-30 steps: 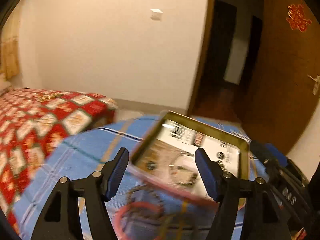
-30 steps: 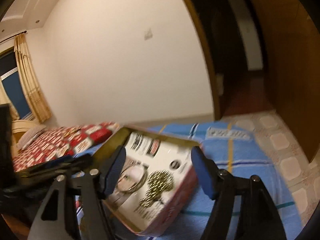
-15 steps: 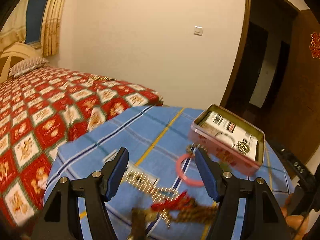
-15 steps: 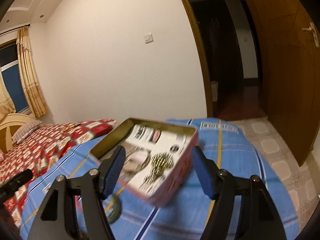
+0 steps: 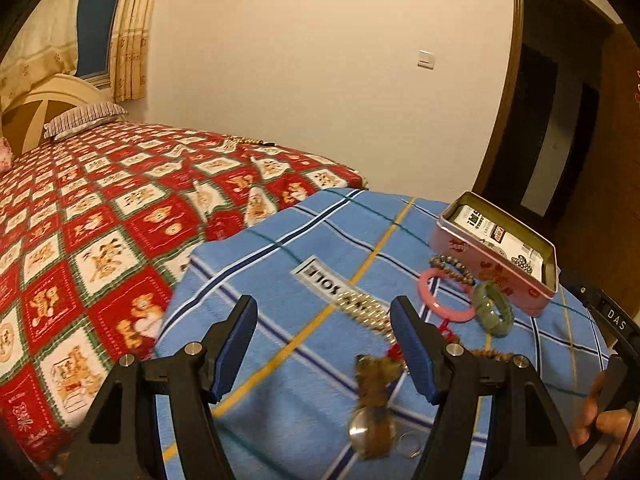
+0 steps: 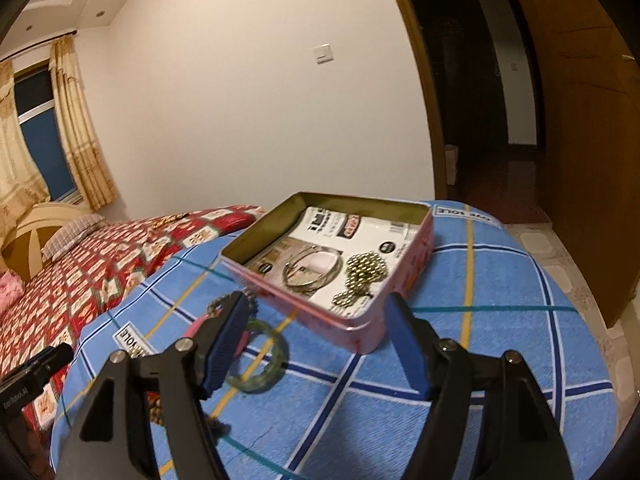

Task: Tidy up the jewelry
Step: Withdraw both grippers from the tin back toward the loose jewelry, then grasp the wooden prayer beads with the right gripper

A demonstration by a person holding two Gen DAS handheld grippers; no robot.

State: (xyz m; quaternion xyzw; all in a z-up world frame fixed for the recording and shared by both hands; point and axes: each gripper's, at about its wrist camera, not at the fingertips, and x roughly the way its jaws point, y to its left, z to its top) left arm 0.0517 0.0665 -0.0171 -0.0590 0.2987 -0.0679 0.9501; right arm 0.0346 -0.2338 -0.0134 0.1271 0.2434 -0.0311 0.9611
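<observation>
An open pink tin (image 6: 362,322) sits on a blue plaid cloth (image 6: 500,312); it also shows in the left wrist view (image 5: 486,268). Inside lie a silver bangle (image 6: 314,270) and a brass bead chain (image 6: 362,274). On the cloth lie a green jade bangle (image 6: 262,360) (image 5: 494,308), a pink bangle (image 5: 444,294), a dark bead bracelet (image 5: 450,268), a gold bead strip (image 5: 366,308) and a brown tasselled piece with red cord (image 5: 376,380). My left gripper (image 5: 324,346) is open and empty above the cloth. My right gripper (image 6: 316,344) is open and empty before the tin.
A bed with a red patterned cover (image 5: 100,224) lies left of the cloth. A dark open doorway (image 6: 480,92) and a wooden door (image 6: 592,120) stand at the right. The cloth falls away at its left edge.
Both grippers have pulled back from the tin and stayed open. The left view has swung left, so the loose jewellery and bed now show. The tin sits farther from both.
</observation>
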